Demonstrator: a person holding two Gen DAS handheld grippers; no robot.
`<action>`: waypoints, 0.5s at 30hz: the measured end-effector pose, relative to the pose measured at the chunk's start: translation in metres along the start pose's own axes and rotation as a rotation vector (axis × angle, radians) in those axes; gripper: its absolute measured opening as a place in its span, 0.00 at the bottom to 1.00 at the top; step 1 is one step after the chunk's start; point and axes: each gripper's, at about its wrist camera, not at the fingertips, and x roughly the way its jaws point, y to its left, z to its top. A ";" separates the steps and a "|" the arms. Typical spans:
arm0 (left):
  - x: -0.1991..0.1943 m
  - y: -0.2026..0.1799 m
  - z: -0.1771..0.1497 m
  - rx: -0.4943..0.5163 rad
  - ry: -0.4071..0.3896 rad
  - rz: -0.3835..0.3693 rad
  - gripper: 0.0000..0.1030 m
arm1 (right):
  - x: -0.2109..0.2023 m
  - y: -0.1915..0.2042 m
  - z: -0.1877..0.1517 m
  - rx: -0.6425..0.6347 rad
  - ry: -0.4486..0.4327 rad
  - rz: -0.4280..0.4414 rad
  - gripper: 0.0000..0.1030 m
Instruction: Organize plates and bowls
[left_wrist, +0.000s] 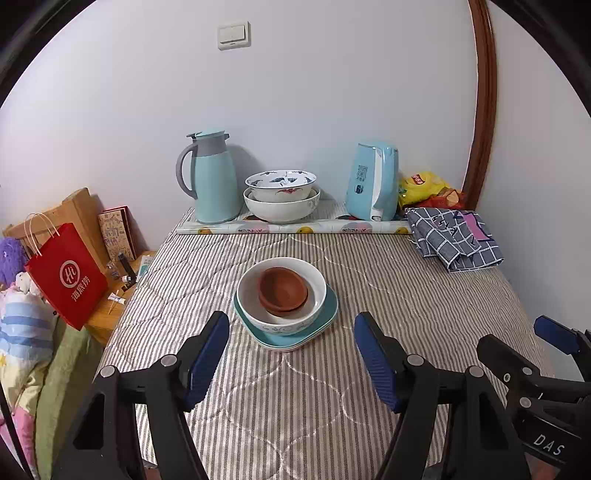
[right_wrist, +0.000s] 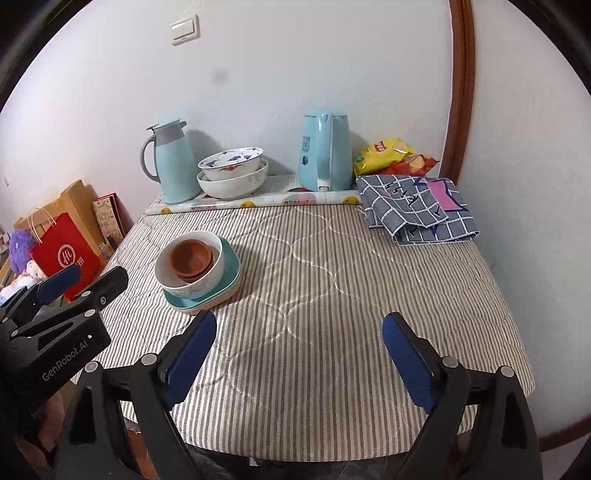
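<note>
A stack stands on the striped table: teal square plates at the bottom, a white bowl on them, and brown bowls nested inside. Two more white bowls, the upper one blue-patterned, sit stacked by the far wall. My left gripper is open and empty, just short of the stack. My right gripper is open and empty, to the right of the stack over bare cloth. Each gripper also shows in the other's view, the right gripper and the left gripper.
A light blue thermos jug and a blue kettle stand by the wall. A folded checked cloth and snack bags lie at the far right. A red paper bag stands left of the table.
</note>
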 end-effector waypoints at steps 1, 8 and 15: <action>0.000 0.000 0.000 -0.002 0.001 0.000 0.67 | 0.000 0.000 0.000 0.002 0.001 -0.001 0.88; 0.001 0.002 -0.001 -0.006 0.005 0.002 0.67 | 0.000 0.002 -0.002 -0.007 0.002 -0.004 0.88; 0.002 0.003 -0.002 -0.012 0.006 0.003 0.67 | 0.001 0.005 -0.002 -0.012 0.005 -0.004 0.88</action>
